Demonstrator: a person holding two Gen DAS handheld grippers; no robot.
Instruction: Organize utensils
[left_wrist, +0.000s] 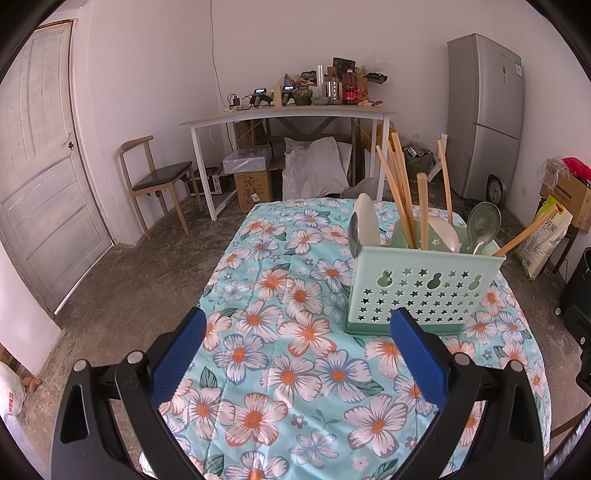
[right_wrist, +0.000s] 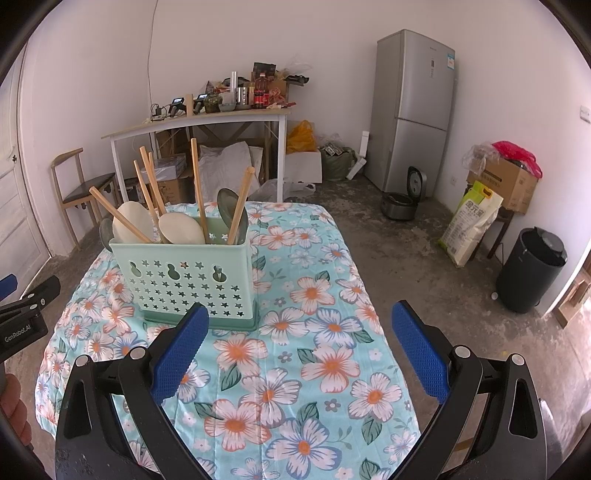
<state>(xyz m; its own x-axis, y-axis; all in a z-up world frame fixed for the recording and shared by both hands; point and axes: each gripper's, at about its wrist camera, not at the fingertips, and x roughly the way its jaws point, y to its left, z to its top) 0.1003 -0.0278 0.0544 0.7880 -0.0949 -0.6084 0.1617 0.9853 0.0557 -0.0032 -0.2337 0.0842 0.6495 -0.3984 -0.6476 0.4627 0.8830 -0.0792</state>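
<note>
Left tongs (left_wrist: 297, 334) and right tongs (right_wrist: 297, 328) spread wide, gripping nothing. Utensil holder (left_wrist: 417, 291) upright toward worktop's (left_wrist: 295, 369) far edge, chopsticks (left_wrist: 400, 192) and spoons (left_wrist: 480, 225) inside. Risk: toppling holder by snagging leaning chopsticks.

We can read "GenRobot.AI" in white letters on the black body of the left gripper (right_wrist: 24, 328), seen at the left edge of the right wrist view. The yellow-green sack (right_wrist: 471, 225) by the wall carries large Chinese characters, and the refrigerator (right_wrist: 417, 110) bears a small blue sticker and a brand mark at its top; we cannot make out either.
</note>
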